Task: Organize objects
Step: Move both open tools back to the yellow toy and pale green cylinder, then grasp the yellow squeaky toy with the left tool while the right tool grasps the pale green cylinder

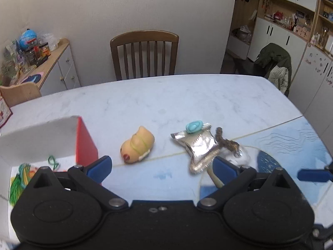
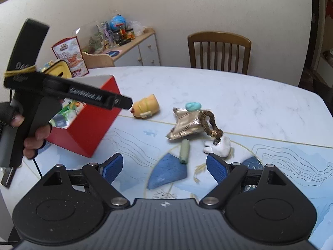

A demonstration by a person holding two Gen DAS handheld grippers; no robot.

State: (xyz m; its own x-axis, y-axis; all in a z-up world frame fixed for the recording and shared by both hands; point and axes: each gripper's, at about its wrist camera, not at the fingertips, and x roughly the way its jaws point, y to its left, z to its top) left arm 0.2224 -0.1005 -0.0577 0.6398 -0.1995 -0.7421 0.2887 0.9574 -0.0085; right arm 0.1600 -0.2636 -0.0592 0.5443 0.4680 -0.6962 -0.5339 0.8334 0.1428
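The loose objects lay in a cluster near the middle of the table (image 2: 239, 95): a silver foil packet (image 2: 184, 124) with a small turquoise piece (image 2: 193, 106) resting on its far end, a brown braided cord (image 2: 210, 123) touching the packet's right side, a white figure (image 2: 218, 145) at the cord's near end, and a pale green cylinder (image 2: 184, 151) just nearer than the packet. A yellow duck-like toy (image 2: 146, 106) lay apart from them, between the cluster and the red box (image 2: 87, 133), which stood toward the table's left edge and already held several colourful things.

The left gripper (image 1: 162, 166) hung over the near part of the table with its fingers wide and nothing between them, the toy and packet ahead of it. The right gripper (image 2: 164, 167) was likewise spread wide and empty, the green cylinder just beyond its fingers.

The step in hand looked like the approach to a pick, with 6 pieces not yet boxed. Next, each gripper would likely need to descend onto 1 item, perhaps the toy for the left and the cylinder for the right, close, then carry it to the box.
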